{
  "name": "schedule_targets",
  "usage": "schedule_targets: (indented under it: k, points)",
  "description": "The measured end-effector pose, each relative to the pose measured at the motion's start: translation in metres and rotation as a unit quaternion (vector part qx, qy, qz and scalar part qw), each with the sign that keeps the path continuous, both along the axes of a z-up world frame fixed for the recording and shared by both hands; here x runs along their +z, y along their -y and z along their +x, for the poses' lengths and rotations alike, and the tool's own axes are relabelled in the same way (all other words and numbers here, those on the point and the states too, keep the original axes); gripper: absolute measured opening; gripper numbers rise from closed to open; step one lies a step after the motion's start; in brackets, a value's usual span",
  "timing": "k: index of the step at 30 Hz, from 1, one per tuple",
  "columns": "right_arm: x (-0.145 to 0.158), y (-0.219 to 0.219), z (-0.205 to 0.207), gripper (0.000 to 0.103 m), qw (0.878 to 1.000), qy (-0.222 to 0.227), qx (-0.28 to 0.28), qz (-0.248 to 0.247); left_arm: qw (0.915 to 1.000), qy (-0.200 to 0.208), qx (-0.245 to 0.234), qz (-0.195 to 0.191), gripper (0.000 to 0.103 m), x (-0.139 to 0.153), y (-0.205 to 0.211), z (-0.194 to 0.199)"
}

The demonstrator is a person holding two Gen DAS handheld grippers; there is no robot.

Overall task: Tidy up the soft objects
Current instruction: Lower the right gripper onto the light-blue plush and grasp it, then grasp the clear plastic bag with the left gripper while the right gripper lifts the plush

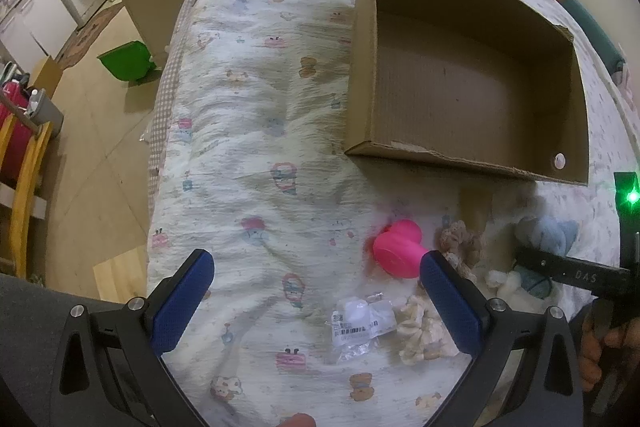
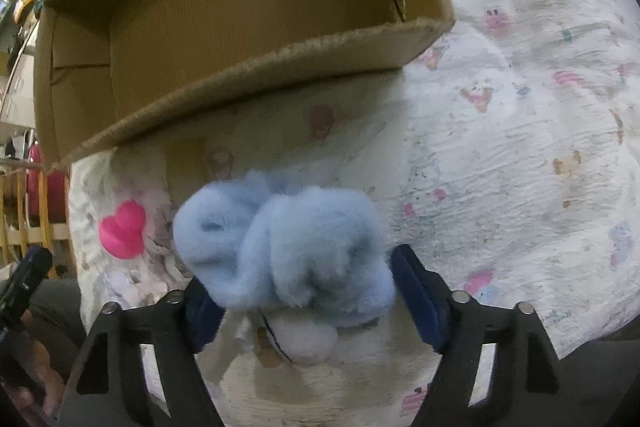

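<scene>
While our left gripper (image 1: 316,291) waits with its fingers spread wide over the bed (image 1: 248,131), the box (image 1: 360,79) sits bare near the pink toy (image 1: 394,245). On the right, our right gripper (image 2: 300,291) squeezes the blue fluffy toy (image 2: 280,247) around its middle, just before the box. It looks light and squishy, so we think a soft pinch will do.

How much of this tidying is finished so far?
Nothing looks put away yet: the cardboard box shows only its bare floor. In hand: the right gripper has the blue plush toy between its fingers. Left on the bedspread: the pink toy, brown toy, cream scrunchie and plastic packet. The left gripper is open.
</scene>
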State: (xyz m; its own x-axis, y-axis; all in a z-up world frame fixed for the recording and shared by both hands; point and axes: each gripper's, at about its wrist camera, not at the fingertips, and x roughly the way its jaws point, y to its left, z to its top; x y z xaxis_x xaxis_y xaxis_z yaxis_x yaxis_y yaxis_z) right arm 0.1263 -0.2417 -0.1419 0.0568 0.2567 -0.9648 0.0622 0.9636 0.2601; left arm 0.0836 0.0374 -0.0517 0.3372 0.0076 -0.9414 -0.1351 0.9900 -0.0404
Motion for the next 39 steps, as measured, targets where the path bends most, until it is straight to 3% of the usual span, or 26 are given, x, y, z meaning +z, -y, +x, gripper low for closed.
schedule_targets:
  k: [4, 7, 12, 16, 22, 25, 27, 32, 36, 39]
  points:
    - [0.003, 0.002, -0.004, 0.046, 1.0, 0.005, 0.01, 0.014, 0.9999, -0.009, 0.007, -0.009, 0.103, -0.004, -0.004, 0.001]
    - [0.02, -0.002, -0.005, 0.036, 0.999, 0.033, 0.016, 0.01, 0.9997, -0.018, 0.007, -0.014, 0.103, -0.008, -0.006, 0.002]
    - [0.055, -0.001, -0.01, 0.036, 0.994, 0.106, 0.01, 0.027, 0.998, -0.059, 0.004, -0.023, 0.089, -0.026, -0.006, 0.002]
    - [0.063, 0.001, -0.011, 0.036, 0.992, 0.118, 0.008, 0.039, 0.9942, -0.101, 0.002, -0.035, 0.084, -0.046, -0.004, 0.005]
    - [0.061, -0.002, -0.008, 0.036, 0.993, 0.114, 0.005, 0.034, 0.9833, -0.165, 0.011, -0.076, 0.049, -0.081, 0.003, 0.006]
    - [0.06, -0.003, -0.01, 0.036, 0.993, 0.114, 0.01, 0.033, 0.9828, -0.169, -0.006, -0.074, 0.039, -0.085, 0.011, 0.005]
    - [0.061, -0.001, -0.011, 0.036, 0.993, 0.115, 0.011, 0.034, 0.9837, -0.165, -0.012, -0.071, 0.021, -0.083, 0.015, 0.004]
    - [0.061, 0.002, -0.013, 0.036, 0.992, 0.117, 0.011, 0.036, 0.9886, -0.149, -0.012, -0.019, 0.021, -0.075, 0.014, -0.003]
    - [0.064, 0.002, -0.015, 0.036, 0.992, 0.123, 0.013, 0.035, 0.9891, -0.146, 0.016, 0.004, 0.021, -0.069, -0.001, -0.004]
    - [0.068, 0.005, -0.019, 0.036, 0.991, 0.129, 0.01, 0.037, 0.9935, -0.107, 0.038, 0.008, 0.021, -0.052, -0.013, -0.005]
